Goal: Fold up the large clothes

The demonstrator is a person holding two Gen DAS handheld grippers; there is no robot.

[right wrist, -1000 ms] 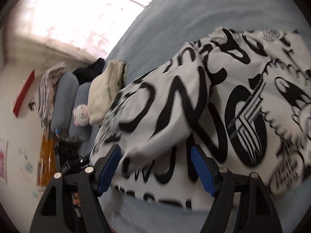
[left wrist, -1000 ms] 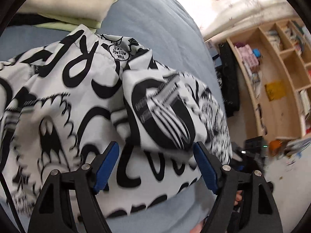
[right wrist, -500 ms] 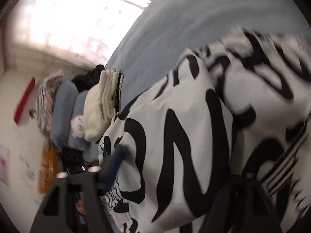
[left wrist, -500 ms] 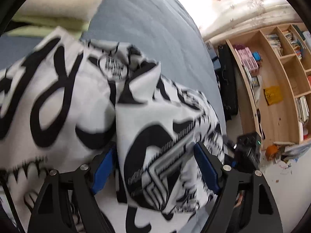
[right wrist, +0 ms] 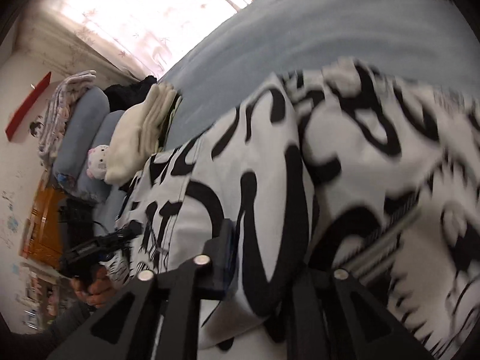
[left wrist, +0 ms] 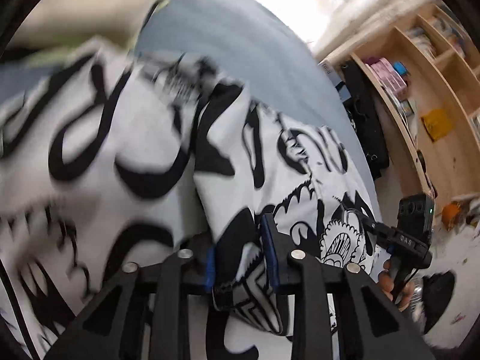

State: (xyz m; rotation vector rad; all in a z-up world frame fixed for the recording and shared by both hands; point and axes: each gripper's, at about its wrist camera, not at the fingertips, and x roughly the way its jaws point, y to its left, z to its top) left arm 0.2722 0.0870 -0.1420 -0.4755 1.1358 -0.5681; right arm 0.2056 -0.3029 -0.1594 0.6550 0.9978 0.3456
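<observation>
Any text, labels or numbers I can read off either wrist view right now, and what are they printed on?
None can be read.
Black-and-white printed garment: big graffiti-style letter shapes, too blurred and creased to spell out.
Bookshelf: book spines and boxes, too small.
White box by the bed: faint print, too small.

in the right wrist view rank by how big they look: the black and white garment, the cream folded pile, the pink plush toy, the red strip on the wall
1. black and white garment, nearest the lens
2. cream folded pile
3. red strip and pink plush toy: too alike to rank
</observation>
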